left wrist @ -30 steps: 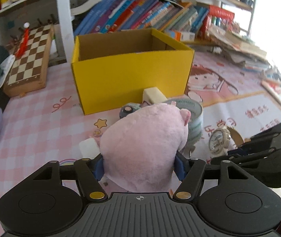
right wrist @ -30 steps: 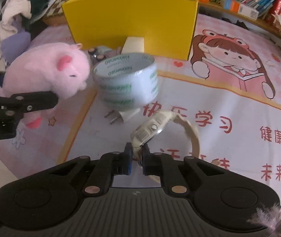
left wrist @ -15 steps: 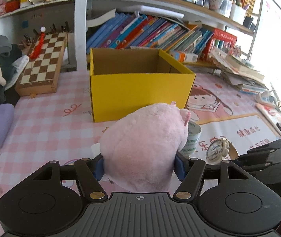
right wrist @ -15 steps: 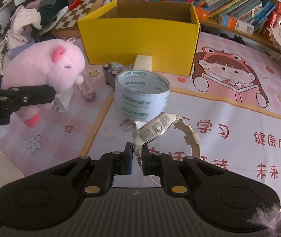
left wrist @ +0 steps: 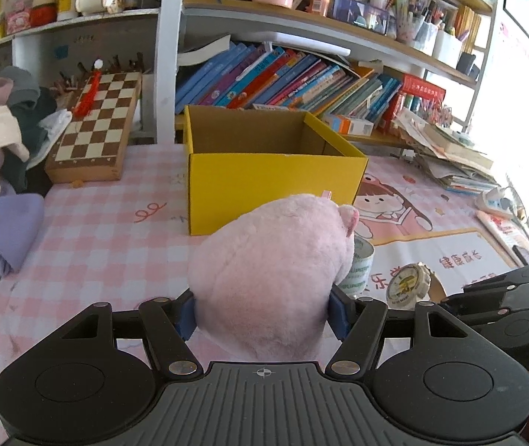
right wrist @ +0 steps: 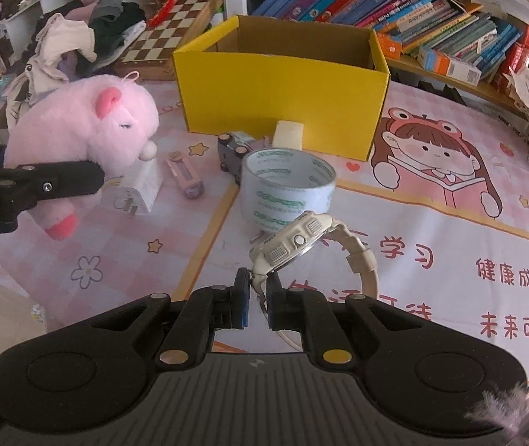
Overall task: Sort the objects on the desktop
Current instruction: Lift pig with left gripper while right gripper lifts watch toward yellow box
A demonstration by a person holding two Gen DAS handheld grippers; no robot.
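My left gripper (left wrist: pixel 264 316) is shut on a pink plush pig (left wrist: pixel 271 271), held up above the table; the same pig (right wrist: pixel 78 126) hangs at the left of the right wrist view. My right gripper (right wrist: pixel 257 299) is shut on the strap of a cream digital watch (right wrist: pixel 294 241), lifted off the mat; the watch (left wrist: pixel 407 284) also shows in the left wrist view. An open yellow cardboard box (left wrist: pixel 271 174) stands ahead, seemingly empty inside (right wrist: pixel 283 74). A roll of clear tape (right wrist: pixel 286 186) stands on the mat before it.
On the table lie a white charger (right wrist: pixel 141 189), a small pink-purple stick (right wrist: pixel 186 178), a toy car (right wrist: pixel 232 148) and a pale yellow block (right wrist: pixel 288 133). A chessboard (left wrist: pixel 97 137), a clothes pile (left wrist: pixel 0 141) and bookshelves (left wrist: pixel 283 81) border the back.
Both grippers have risen and pulled back from the table with the pig and the watch; the box and tape look farther and lower, and more of the shelves shows.
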